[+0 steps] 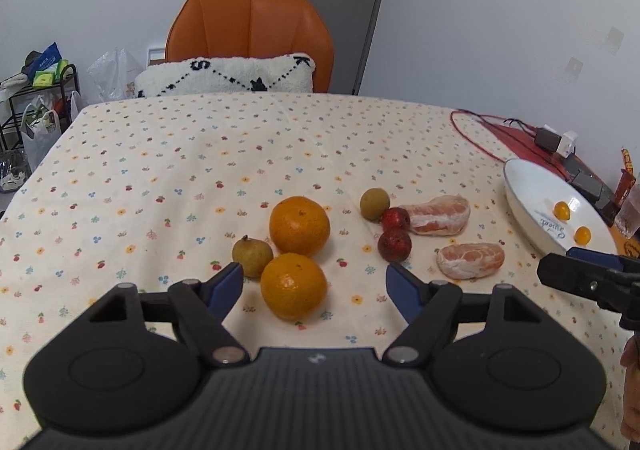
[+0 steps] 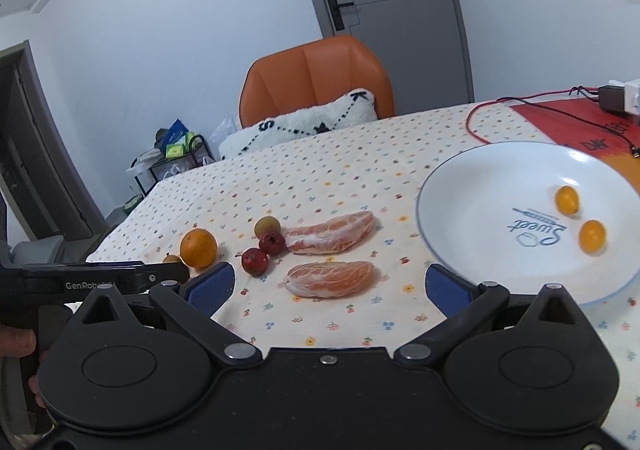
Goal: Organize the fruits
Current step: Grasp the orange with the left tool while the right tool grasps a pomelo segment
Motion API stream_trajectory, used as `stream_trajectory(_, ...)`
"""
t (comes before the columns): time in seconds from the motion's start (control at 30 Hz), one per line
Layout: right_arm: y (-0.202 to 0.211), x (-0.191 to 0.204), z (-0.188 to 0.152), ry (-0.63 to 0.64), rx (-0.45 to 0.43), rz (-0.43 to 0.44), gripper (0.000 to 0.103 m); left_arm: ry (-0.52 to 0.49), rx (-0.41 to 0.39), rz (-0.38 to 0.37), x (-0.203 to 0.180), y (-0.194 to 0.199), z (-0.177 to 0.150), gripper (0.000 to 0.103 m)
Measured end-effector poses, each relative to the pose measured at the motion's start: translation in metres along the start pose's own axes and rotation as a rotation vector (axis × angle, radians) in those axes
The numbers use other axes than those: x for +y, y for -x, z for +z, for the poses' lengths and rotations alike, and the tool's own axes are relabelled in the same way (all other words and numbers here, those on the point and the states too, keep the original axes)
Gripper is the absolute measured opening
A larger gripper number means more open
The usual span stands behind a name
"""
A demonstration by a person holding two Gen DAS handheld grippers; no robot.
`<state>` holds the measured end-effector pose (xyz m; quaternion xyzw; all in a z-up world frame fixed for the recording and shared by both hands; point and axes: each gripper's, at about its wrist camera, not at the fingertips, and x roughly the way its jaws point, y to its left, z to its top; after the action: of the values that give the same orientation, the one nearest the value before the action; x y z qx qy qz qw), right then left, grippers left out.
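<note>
The worktop carries a white plate at its right edge, holding two small yellow fruits. Two oranges lie mid-worktop, toward the near edge. The left claw stands open around the nearer orange, pads not touching it. The right claw gapes empty above a pomelo segment.

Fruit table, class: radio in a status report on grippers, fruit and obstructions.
Left gripper open, near orange between its fingers, untouched. Right gripper open, empty, facing near pomelo segment. Two kumquats on plate. Nothing blocking.
</note>
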<state>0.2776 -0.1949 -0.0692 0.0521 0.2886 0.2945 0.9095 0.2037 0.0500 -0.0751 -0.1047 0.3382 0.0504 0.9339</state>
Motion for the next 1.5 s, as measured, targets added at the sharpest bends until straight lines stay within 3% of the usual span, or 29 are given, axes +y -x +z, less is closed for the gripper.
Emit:
stream_trajectory(0.07,-0.007,0.002,-0.001,0.002,0.013,-0.001,0.103,0.006,0.019,0.004,0.003,-0.006,-0.002,0.068)
stream_trajectory(0.27,-0.03,0.008,-0.003,0.005,0.056,-0.02,0.103,0.004,0.033,0.005,0.007,-0.013,-0.004,0.036)
stream_trajectory(0.73,-0.075,0.025,-0.004,0.085,0.086,-0.114,0.102,0.052,0.015,-0.043,0.024,-0.004,-0.001,0.036)
stream_trajectory(0.9,-0.082,0.033,-0.007,0.151,0.1,-0.138,0.089,0.062,0.016,-0.045,0.027,-0.004,-0.001,0.036)
stream_trajectory(1.0,-0.081,0.036,-0.006,0.184,0.092,-0.157,0.071,0.062,0.009,-0.045,0.027,-0.002,0.0,0.036)
stream_trajectory(1.5,-0.035,0.026,0.01,0.117,-0.004,-0.095,0.069,-0.002,-0.04,-0.087,-0.01,0.017,0.011,0.036)
